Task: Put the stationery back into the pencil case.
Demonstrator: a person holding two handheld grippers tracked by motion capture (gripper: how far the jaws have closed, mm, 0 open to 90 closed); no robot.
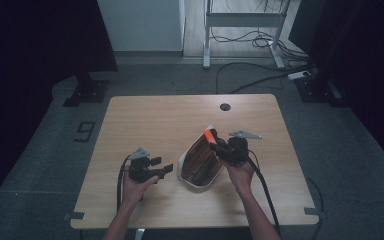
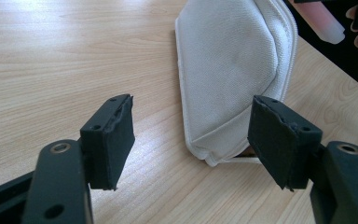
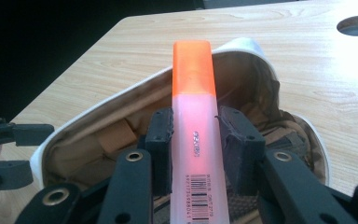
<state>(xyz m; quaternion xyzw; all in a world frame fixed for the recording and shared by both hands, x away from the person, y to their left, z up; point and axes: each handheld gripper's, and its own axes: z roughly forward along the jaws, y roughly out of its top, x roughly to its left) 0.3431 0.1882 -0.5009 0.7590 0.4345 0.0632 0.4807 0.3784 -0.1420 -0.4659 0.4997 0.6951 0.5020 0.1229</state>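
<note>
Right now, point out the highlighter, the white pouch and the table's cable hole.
highlighter (image 3: 193, 70): right gripper view, orange cap.
white pouch (image 2: 228, 60): left gripper view, outer fabric side.
cable hole (image 1: 225, 106): high view, its centre.

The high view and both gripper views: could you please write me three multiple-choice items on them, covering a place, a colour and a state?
1. Where is the pouch?
A. On the table
B. On the floor
C. On a shelf

2. What colour is the highlighter cap?
A. Green
B. Orange
C. Blue

3. How is the left tool?
A. Shut on the pouch
B. Shut on a cable
C. Open, holding nothing

Answers: 1 A, it lies on the table; 2 B, orange shows past the right tool; 3 C, jaws apart.
</note>
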